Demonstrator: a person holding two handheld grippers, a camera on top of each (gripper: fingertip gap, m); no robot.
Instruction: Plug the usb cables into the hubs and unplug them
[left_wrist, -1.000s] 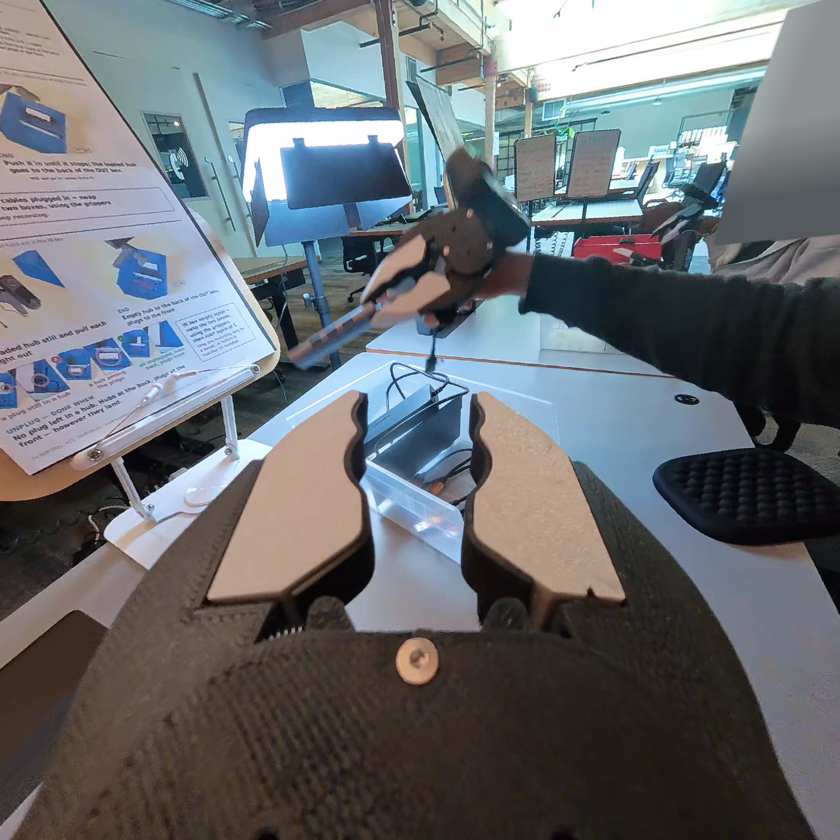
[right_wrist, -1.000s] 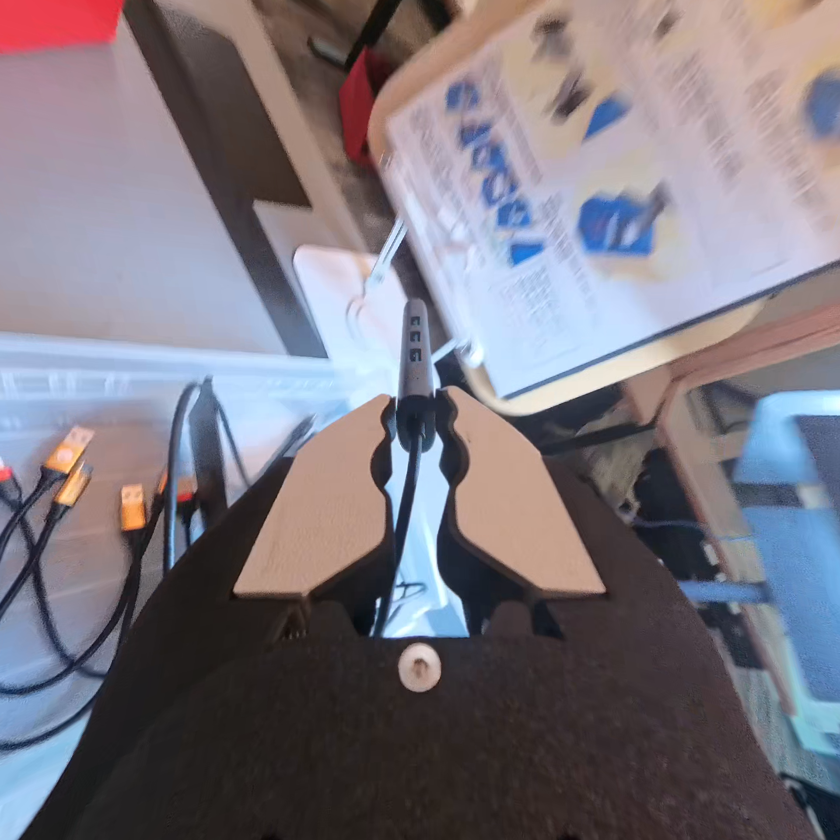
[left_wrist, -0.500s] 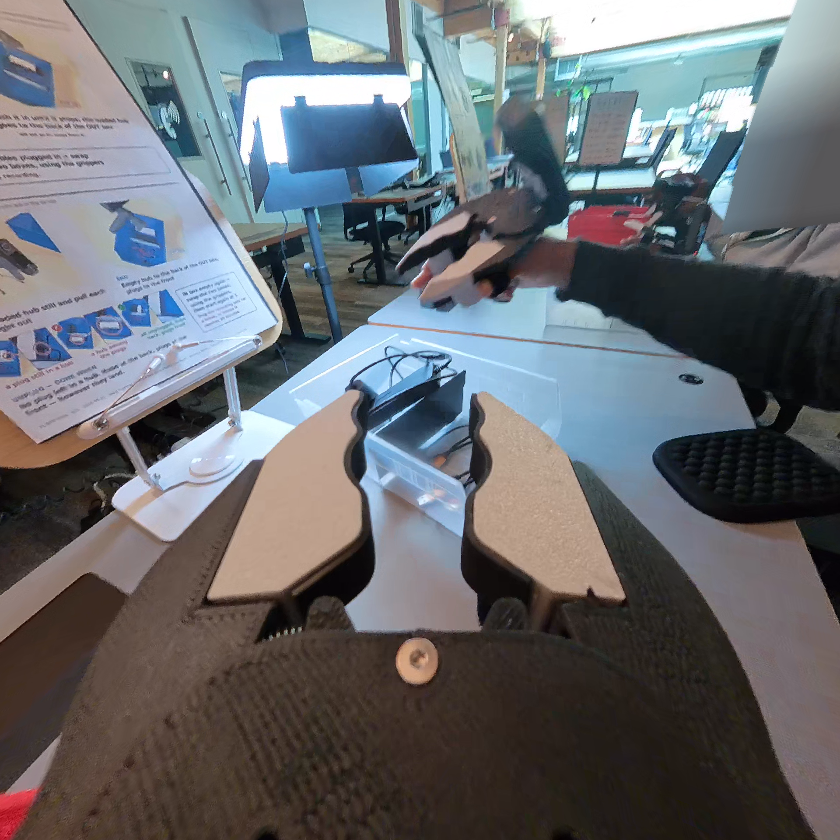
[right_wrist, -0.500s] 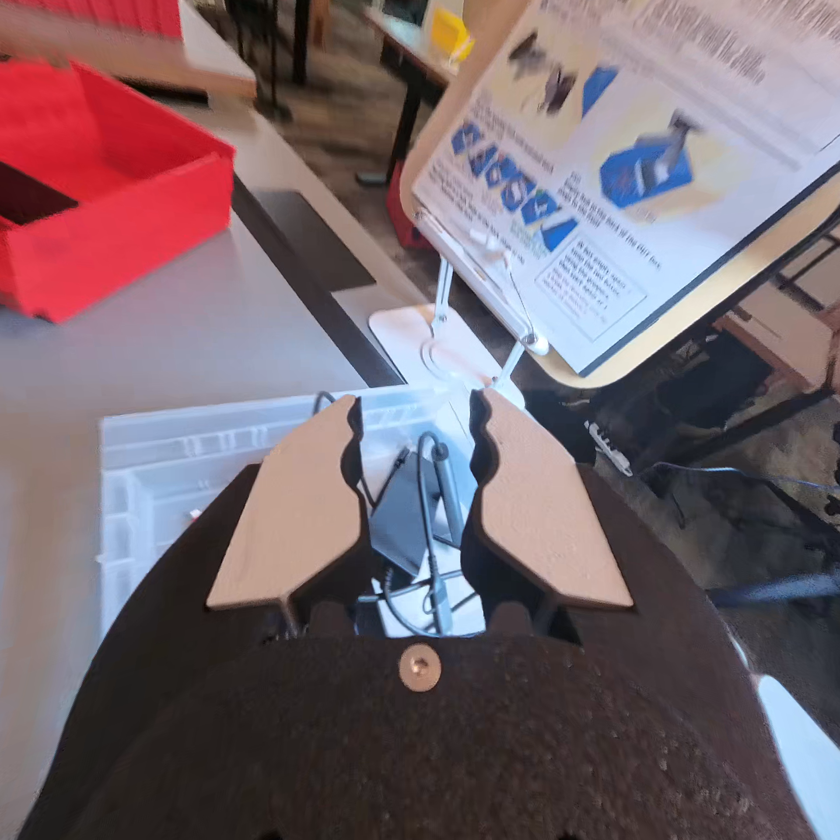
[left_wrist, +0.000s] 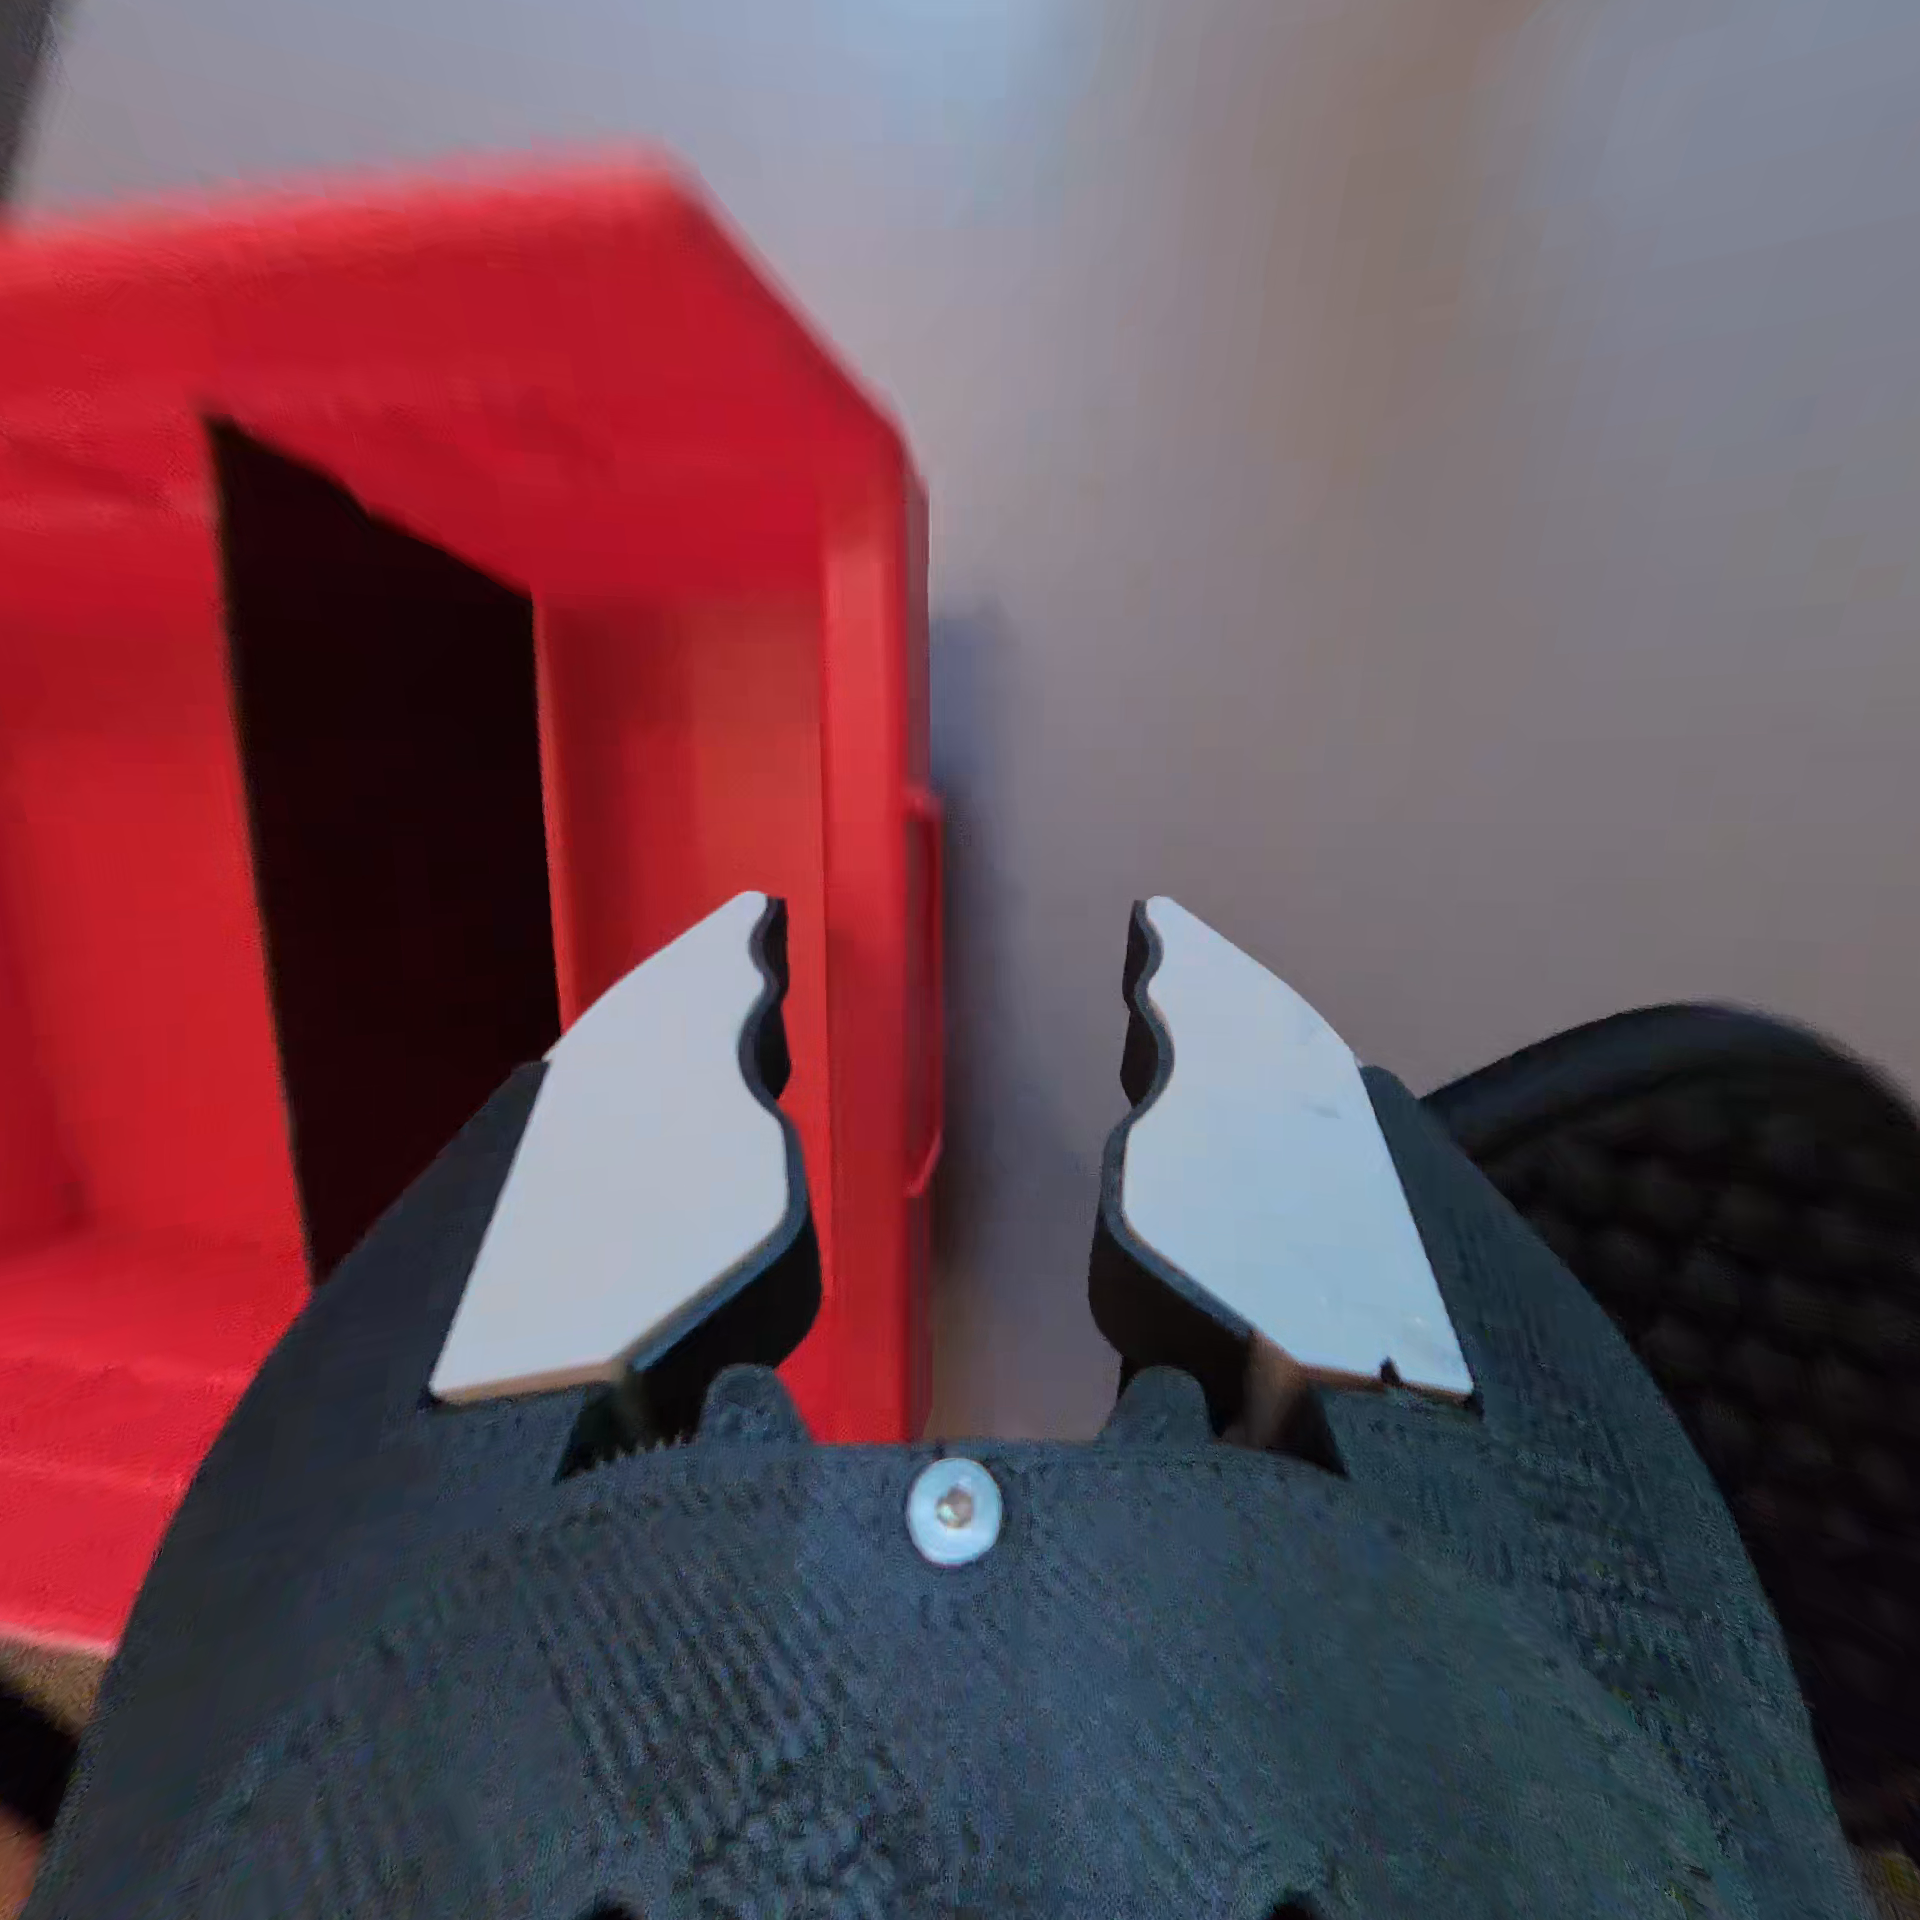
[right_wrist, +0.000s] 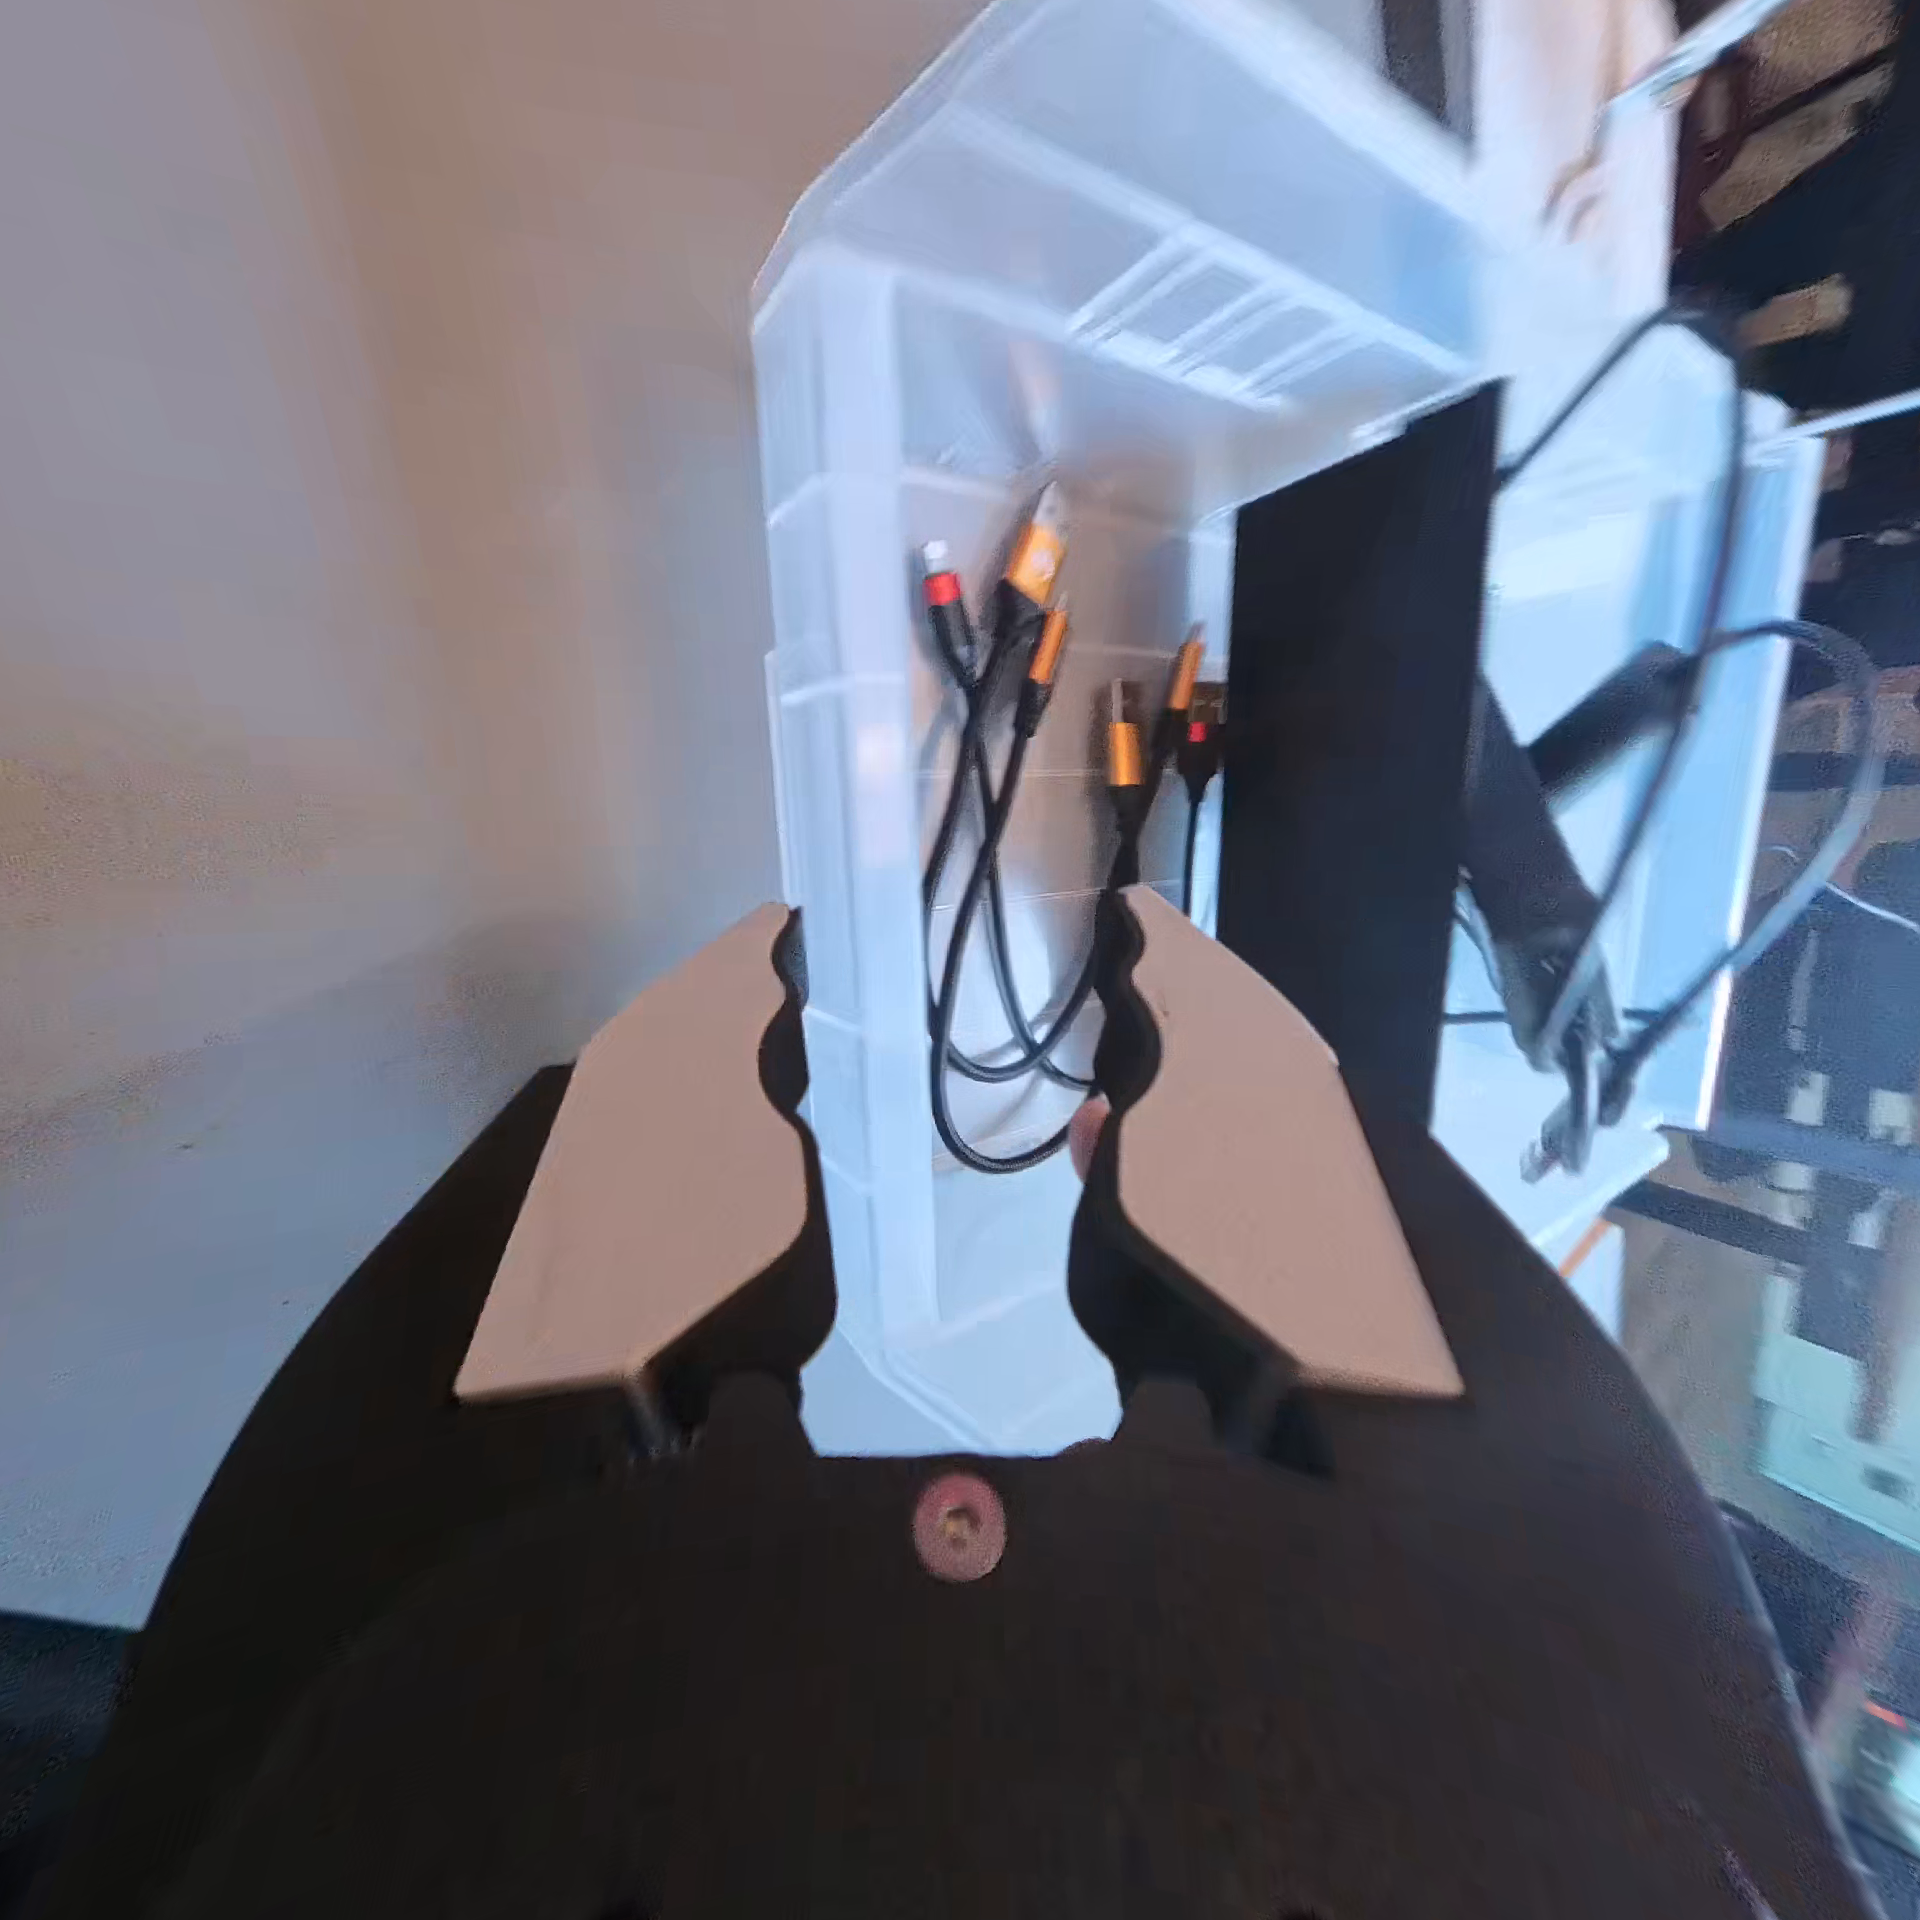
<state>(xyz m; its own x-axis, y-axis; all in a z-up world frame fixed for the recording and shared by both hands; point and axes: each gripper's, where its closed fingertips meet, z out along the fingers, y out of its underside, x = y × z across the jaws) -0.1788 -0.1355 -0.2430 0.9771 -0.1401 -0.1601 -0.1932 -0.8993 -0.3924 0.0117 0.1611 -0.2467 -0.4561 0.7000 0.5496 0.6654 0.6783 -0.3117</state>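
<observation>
The right gripper (right_wrist: 954, 914), which a second before had been clamped on a slim grey hub with its lead, now stood with its tongs apart and nothing between them. Half a second before, it had already let go above the clear plastic bin. By judgement, the hub had been put down in that bin and one hub's round was over; the next would call for a fresh hub or cable.

The left gripper (left_wrist: 954, 914) had also swung away. Earlier it faced the bin and an instruction board across the white worktop (left_wrist: 1455, 520); now it pointed down at the worktop, tongs apart and empty, beside the right wall of a red plastic bin (left_wrist: 665, 436). A black dimpled pad (left_wrist: 1714, 1247) lay at the right edge of its view. Both pictures were smeared by motion.

Only the right wrist view showed the task's things. The clear plastic bin (right_wrist: 831, 727) lay below and ahead of the right gripper, parted by a black divider panel (right_wrist: 1351, 727). In the compartment left of the panel lay loose black usb cables with orange and red plug ends (right_wrist: 987, 883), none plugged into anything visible. Right of the panel lay a dark grey hub with looping leads (right_wrist: 1527, 862), blurred; whether any cable sat in it could not be told.

Only the left wrist view showed the red bin and the pad. It showed no cable or hub, and neither view showed the other gripper.
</observation>
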